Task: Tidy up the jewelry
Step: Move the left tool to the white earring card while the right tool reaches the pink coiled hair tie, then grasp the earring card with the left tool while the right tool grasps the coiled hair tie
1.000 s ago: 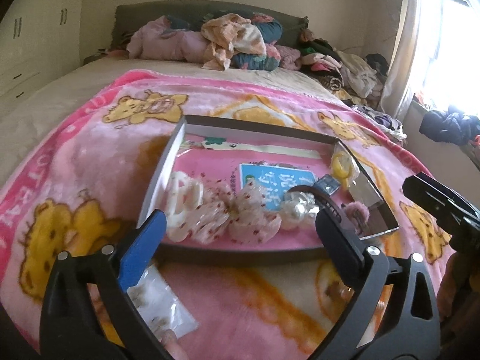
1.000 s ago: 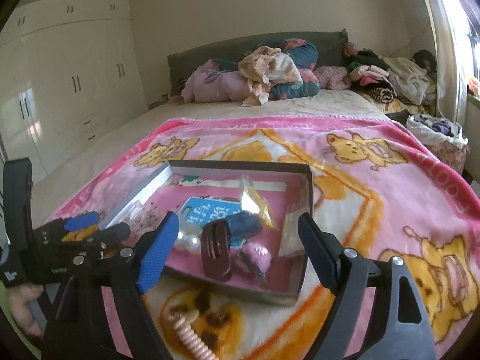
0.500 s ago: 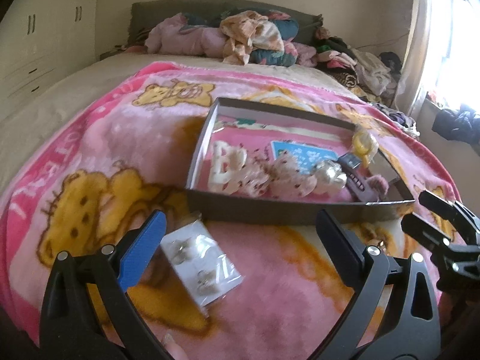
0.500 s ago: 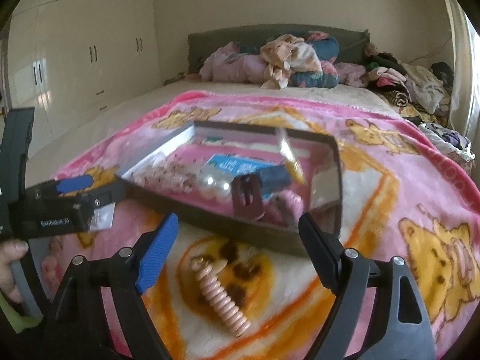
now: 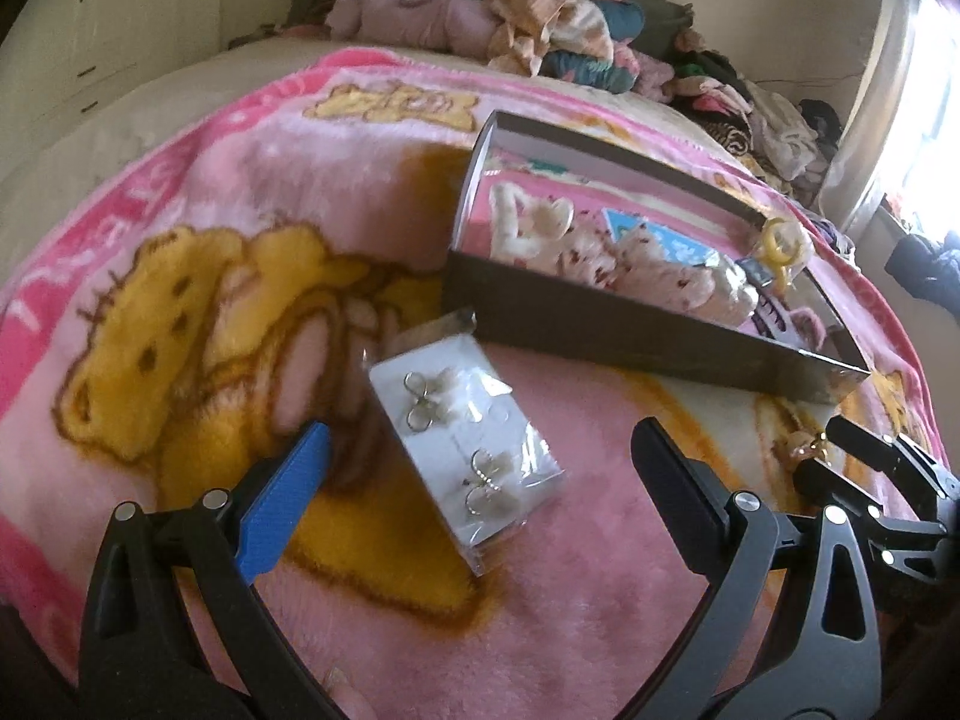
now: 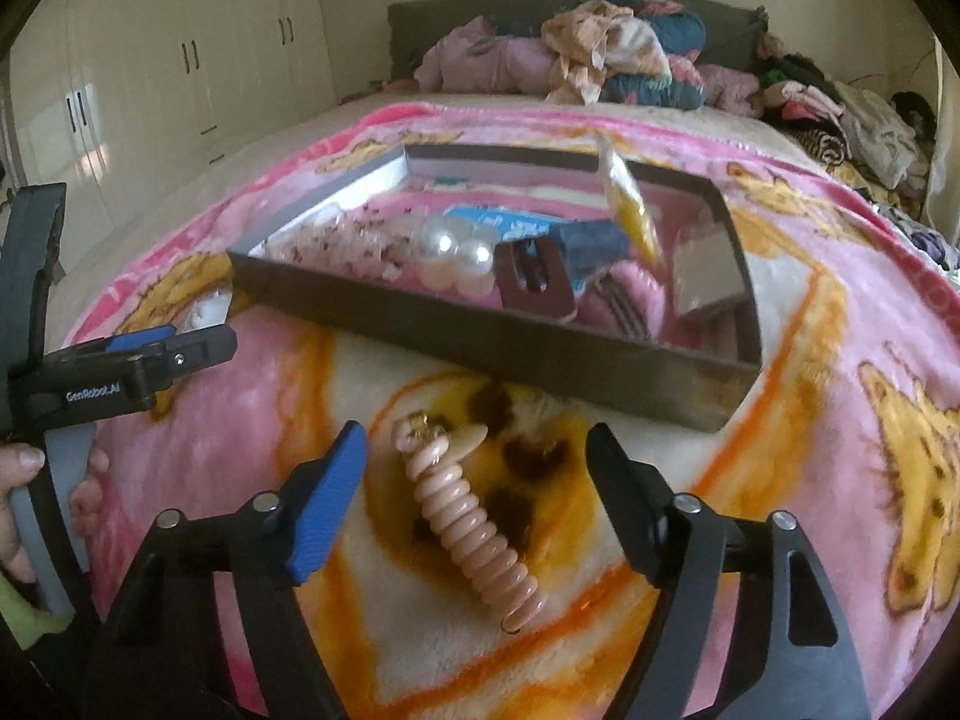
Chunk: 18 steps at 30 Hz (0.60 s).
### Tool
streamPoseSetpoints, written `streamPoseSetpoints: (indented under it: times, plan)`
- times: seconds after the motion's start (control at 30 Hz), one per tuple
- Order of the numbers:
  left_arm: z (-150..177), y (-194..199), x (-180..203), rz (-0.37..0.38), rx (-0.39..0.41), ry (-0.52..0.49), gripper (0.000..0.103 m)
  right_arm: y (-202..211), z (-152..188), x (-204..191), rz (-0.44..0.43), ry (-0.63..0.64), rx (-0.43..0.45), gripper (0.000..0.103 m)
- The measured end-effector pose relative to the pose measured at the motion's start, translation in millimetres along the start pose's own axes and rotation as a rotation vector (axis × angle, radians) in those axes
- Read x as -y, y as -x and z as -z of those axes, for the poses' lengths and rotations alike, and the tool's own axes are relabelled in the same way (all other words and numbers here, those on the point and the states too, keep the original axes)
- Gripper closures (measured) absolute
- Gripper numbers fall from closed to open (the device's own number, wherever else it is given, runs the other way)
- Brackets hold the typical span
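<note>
Right gripper (image 6: 474, 495) spread, just been closing around pink coil hair tie (image 6: 468, 519), nothing pinched yet. Could roll away on plush blanket (image 6: 810, 480). Left gripper (image 5: 480, 504) spread over earring packet (image 5: 465, 438); slick film could slip.

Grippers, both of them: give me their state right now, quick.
Left gripper: open, empty, above the earring packet.
Right gripper: open, jaws just been closing, pink spiral hair tie between them, not gripped.

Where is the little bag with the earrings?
The earring packet lies on the pink blanket just outside the dark tray, between the left gripper's open jaws.
</note>
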<state>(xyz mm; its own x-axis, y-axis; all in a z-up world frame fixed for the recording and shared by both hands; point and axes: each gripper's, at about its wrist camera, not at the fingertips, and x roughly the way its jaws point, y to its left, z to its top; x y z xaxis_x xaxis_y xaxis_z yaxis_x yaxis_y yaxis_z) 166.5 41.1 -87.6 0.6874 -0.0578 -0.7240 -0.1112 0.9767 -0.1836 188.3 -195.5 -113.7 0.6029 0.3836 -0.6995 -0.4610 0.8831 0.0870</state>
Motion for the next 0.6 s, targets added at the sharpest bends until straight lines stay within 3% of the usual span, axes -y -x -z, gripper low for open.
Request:
streamPoseSetpoints:
  times: [0.17,0.33,0.5,0.6]
  plan:
    - [1.4,-3.9,4.1,-0.029,-0.003,-0.021,0.012,-2.2,8.3,-5.7,0.009,0.032,-0.034,0.065]
    - [2.5,-6.9,4.1,-0.072,-0.012,-0.029,0.034,4.0,14.3,-5.1,-0.032,0.01,-0.04,0.085]
    - [2.3,-6.0,7.0,-0.083,-0.014,-0.064,0.055,12.4,19.0,-13.7,-0.064,0.018,-0.039,0.085]
    - [3.2,-3.1,9.5,-0.076,-0.013,-0.079,0.063,18.0,20.4,-19.2,-0.097,0.01,-0.038,0.086]
